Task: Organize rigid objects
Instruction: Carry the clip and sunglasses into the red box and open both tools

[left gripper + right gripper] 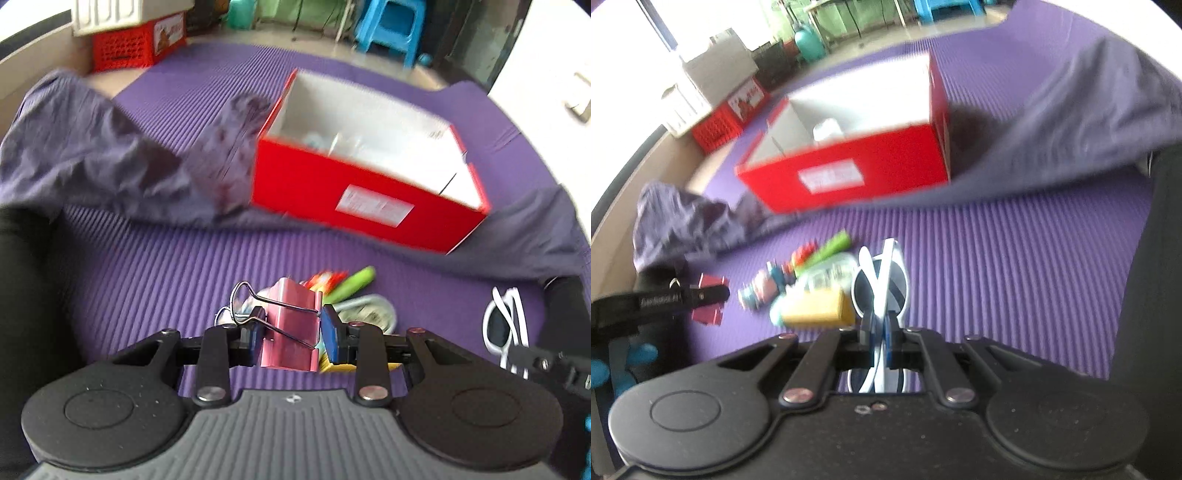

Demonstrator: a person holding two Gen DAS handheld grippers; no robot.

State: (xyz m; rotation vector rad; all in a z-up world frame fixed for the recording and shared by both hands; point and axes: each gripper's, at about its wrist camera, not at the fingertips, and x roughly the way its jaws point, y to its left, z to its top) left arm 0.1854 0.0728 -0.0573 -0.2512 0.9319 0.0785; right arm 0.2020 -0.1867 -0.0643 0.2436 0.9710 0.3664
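Observation:
My left gripper (291, 334) is shut on a pink metal binder clip (291, 328) with wire handles, lifted above the purple mat (147, 266). My right gripper (881, 332) is shut on white-framed sunglasses (881, 284), also seen at the right edge as sunglasses (504, 325). An open red box (369, 192) with a white inside stands ahead on the mat; from the right wrist the same red box (857, 162) shows dividers. A small pile stays on the mat: a green marker (352, 282), a yellow block (816, 310), a clear packet (831, 275).
Grey-purple cloth (92, 147) lies bunched left of the box and more cloth (1089, 110) to its right. A red crate (125, 48) with a white container on it sits far back. A blue stool (391, 26) stands beyond the mat. Dark clothing fills the frame sides.

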